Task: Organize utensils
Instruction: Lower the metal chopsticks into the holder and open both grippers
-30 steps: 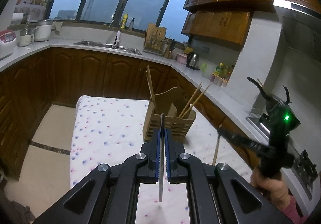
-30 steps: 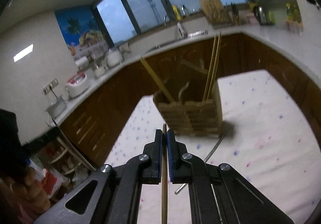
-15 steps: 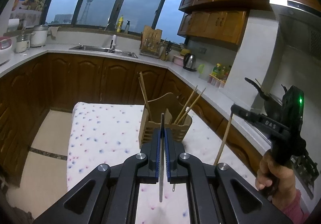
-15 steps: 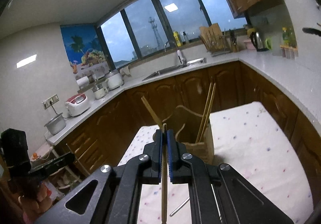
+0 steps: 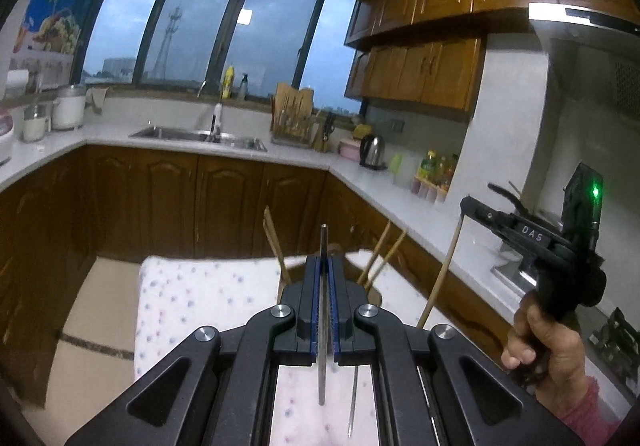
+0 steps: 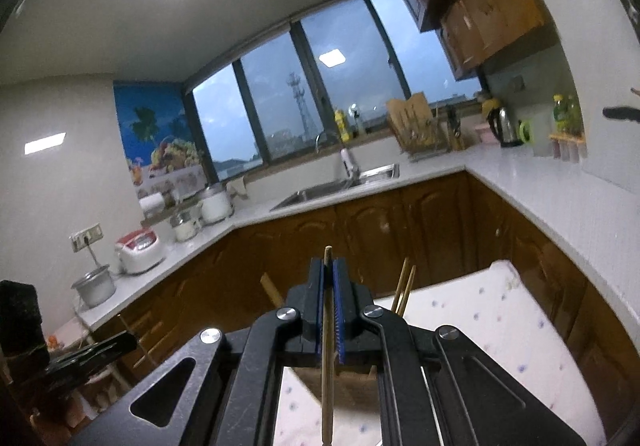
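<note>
My left gripper [image 5: 325, 260] is shut on a thin metal chopstick [image 5: 322, 358] that stands upright between the pads. A second metal chopstick [image 5: 352, 402] lies on the dotted tablecloth [image 5: 200, 294] beneath it. The wooden utensil holder [image 6: 352, 378] sits on the table, mostly hidden behind the jaws in both views, with wooden chopsticks [image 5: 382, 258] sticking out of it. My right gripper [image 6: 329, 266] is shut on a wooden chopstick [image 6: 327, 366] above the holder. In the left wrist view the right gripper [image 5: 466, 204] hangs at the right with that chopstick [image 5: 440, 270] slanting down from it.
A hand [image 5: 552, 346] grips the right tool's handle. Brown cabinets and a white counter [image 5: 400, 202] wrap around the table, bearing a sink [image 5: 200, 134], a kettle [image 5: 372, 152], a dish rack [image 5: 294, 118] and a rice cooker [image 6: 138, 250]. The left gripper's body [image 6: 92, 356] shows at the left edge.
Both grippers have risen and the right one has tipped upward. The holder has sunk lower in both views and is now mostly behind the jaws. Both chopsticks stay gripped.
</note>
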`<state>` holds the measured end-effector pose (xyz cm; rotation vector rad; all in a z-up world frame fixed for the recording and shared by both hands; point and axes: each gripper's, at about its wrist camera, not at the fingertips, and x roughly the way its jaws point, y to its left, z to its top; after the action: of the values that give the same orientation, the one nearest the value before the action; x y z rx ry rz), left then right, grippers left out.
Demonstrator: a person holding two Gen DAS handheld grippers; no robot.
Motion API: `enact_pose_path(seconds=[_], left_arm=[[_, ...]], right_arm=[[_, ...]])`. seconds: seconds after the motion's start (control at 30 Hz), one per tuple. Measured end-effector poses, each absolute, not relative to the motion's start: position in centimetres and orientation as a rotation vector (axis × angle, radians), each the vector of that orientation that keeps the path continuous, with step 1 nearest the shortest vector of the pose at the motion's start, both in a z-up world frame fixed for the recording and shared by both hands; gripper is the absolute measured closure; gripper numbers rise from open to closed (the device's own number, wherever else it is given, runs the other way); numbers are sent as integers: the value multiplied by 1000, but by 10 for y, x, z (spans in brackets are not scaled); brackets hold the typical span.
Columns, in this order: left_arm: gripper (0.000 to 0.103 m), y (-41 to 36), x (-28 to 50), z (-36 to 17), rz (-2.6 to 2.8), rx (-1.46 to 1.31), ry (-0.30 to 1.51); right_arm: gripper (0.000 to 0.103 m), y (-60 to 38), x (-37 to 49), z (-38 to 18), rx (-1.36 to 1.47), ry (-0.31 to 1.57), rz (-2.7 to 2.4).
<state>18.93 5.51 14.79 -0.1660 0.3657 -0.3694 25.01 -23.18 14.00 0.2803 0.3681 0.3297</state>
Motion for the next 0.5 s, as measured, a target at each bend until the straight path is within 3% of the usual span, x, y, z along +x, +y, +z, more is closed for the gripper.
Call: enact_pose_path(seconds=[0.27, 0.5], left_arm=[[101, 47, 237, 157, -362, -171, 287], [101, 29, 293, 130, -326, -174, 278]], right_arm=[[99, -236, 294, 154, 277, 288, 272], [99, -227, 321, 150, 239, 219, 238]])
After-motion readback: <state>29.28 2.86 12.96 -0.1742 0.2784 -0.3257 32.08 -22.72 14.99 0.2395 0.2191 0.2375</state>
